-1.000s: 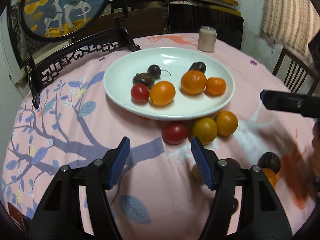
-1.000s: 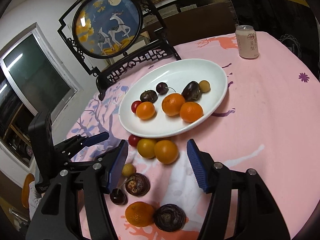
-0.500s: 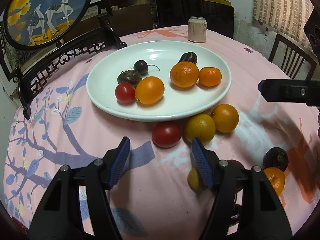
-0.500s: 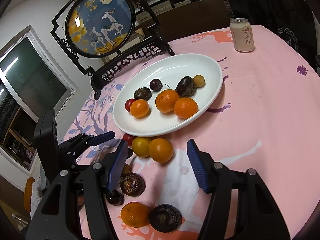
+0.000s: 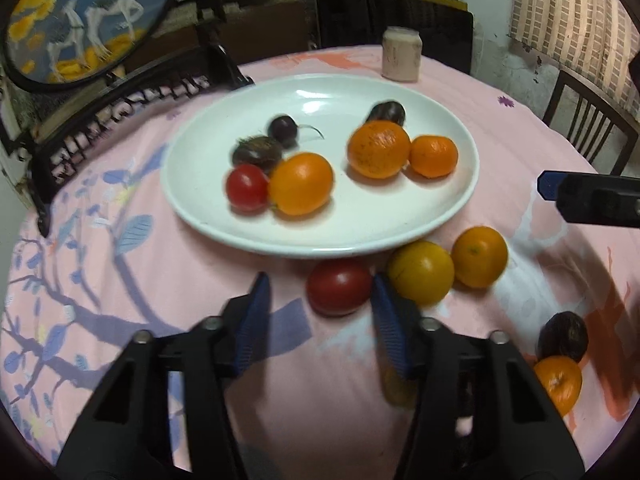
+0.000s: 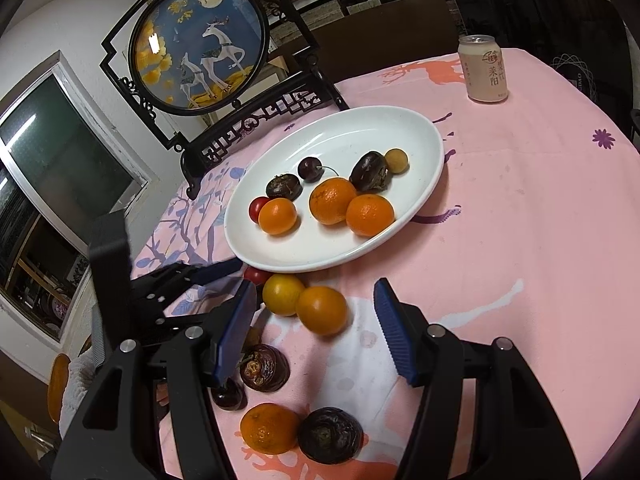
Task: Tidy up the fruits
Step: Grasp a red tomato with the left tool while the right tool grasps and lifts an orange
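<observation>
A white plate (image 5: 448, 208) (image 6: 424, 184) holds several oranges, dark fruits and a small red tomato (image 5: 247, 188). On the pink cloth in front of it lie a red tomato (image 5: 339, 286), a yellow fruit (image 5: 420, 273) (image 6: 281, 294) and an orange (image 5: 479, 257) (image 6: 322, 309). My left gripper (image 5: 320, 320) is open, its blue pads just short of the red tomato. My right gripper (image 6: 314, 330) is open and empty, over the orange and yellow fruit. Near it lie a dark fruit (image 6: 265, 368), a cherry (image 6: 229, 396), an orange (image 6: 269, 428) and a dark passion fruit (image 6: 330, 435).
A drink can (image 6: 483, 69) (image 5: 401, 54) stands at the far side of the round table. A framed deer screen on a black stand (image 6: 200, 64) (image 5: 76, 24) rises behind the plate on the left. A chair (image 5: 588, 120) stands at the right edge.
My left gripper has moved forward toward the red tomato, which now sits just ahead of its pads. My right gripper has crept forward over the loose orange and yellow fruit.
</observation>
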Demonstrator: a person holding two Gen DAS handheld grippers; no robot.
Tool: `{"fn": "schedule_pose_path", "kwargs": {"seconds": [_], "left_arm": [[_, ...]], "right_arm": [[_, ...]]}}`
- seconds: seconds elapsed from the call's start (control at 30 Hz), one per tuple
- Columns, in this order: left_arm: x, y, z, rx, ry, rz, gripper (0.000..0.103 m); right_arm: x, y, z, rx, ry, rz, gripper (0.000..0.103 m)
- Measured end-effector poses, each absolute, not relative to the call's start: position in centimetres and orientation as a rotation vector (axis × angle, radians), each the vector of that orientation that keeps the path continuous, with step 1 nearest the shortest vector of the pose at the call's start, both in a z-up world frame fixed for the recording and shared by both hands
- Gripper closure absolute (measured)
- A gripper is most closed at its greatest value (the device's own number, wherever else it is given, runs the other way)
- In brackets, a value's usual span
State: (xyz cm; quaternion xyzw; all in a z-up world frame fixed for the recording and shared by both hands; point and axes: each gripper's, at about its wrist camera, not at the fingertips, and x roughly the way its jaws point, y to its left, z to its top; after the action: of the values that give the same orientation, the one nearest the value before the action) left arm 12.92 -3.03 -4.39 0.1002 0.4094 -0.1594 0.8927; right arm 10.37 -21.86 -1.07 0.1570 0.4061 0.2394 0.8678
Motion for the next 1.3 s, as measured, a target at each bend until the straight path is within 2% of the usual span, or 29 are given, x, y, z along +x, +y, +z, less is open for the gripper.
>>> {"fn": "schedule_pose_path", "kwargs": {"seconds": [0.1,0.2,0.83,0.97,1.03,1.3], "left_arm": [[13.1,-3.6,-4.3,0.208,0.843,-0.344,0.062],[12.9,-3.6,-4.3,0.206,0.842,-0.349,0.070],[9.4,-0.1,-2.2,0.104,0.799,-0.300,0.071],[9.5,-0.3,-2.4,0.112,0.807,-0.305,0.071],[9.5,-0.3,-2.5,0.116,0.811,-0.307,0.071],[9.2,-0.4,-2.1,0.118,0.794,-0.316,0.071]], "right_arm": [[10.4,-21.9,-1.1,0.332,0.851,0.502,0.042],[10.4,-21.8,-1.2,0.331,0.861,0.512,0.042],[9.4,-18.1,-3.5,0.182,0.961,0.558,0.042],[9.3,-17.2,-4.4,0.143,0.982,0.542,0.057],[9.4,-17.2,-4.9,0.153,0.988,0.535,0.061],[9.4,-17.8,-4.3,0.169,0.960,0.536,0.066]]}}
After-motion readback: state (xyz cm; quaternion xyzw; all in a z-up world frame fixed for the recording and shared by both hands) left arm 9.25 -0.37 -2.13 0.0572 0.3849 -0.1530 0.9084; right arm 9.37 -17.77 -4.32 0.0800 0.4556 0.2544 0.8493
